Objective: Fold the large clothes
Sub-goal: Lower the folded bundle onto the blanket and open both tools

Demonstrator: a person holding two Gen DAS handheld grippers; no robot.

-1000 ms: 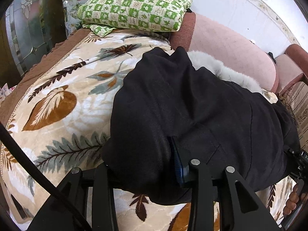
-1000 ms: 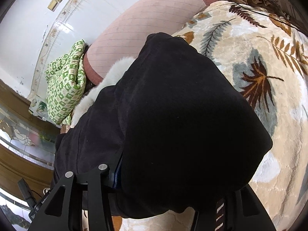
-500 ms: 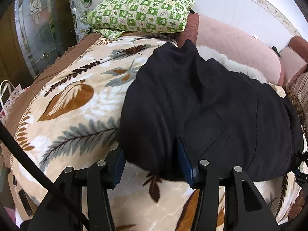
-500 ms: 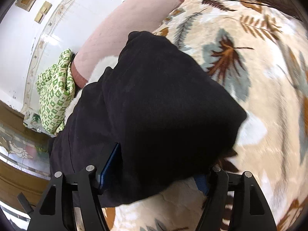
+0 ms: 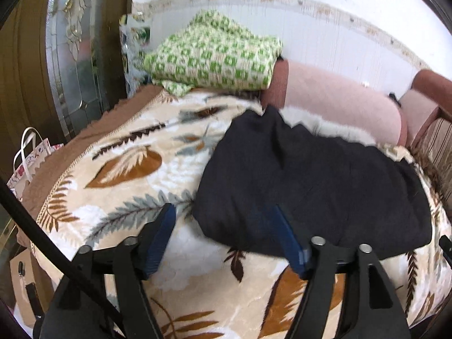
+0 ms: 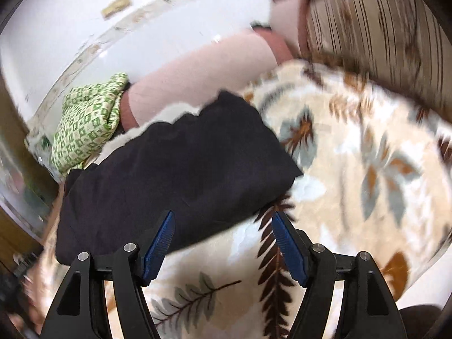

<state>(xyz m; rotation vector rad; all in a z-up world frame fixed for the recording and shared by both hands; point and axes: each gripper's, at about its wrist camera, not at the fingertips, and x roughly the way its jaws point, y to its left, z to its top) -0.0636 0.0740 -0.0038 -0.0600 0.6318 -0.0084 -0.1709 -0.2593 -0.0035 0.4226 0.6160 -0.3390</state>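
A large black garment (image 5: 310, 180) lies folded in a thick block on the leaf-patterned blanket (image 5: 127, 169); white fur trim (image 5: 325, 124) shows at its far edge. It also shows in the right wrist view (image 6: 180, 169). My left gripper (image 5: 223, 217) is open and empty, just in front of the garment's near left corner. My right gripper (image 6: 223, 223) is open and empty, just in front of the garment's near right edge. Neither holds the cloth.
A green checked folded blanket (image 5: 214, 59) lies at the back left against the pink bolster (image 5: 339, 96). A striped cushion (image 5: 435, 147) is at the right. A glass door (image 5: 76, 56) and a gift bag (image 5: 28, 158) stand left of the bed.
Both grippers opened, let go of the black garment and pulled back toward me. The garment now rests folded on the blanket. The right view swung and is blurred.
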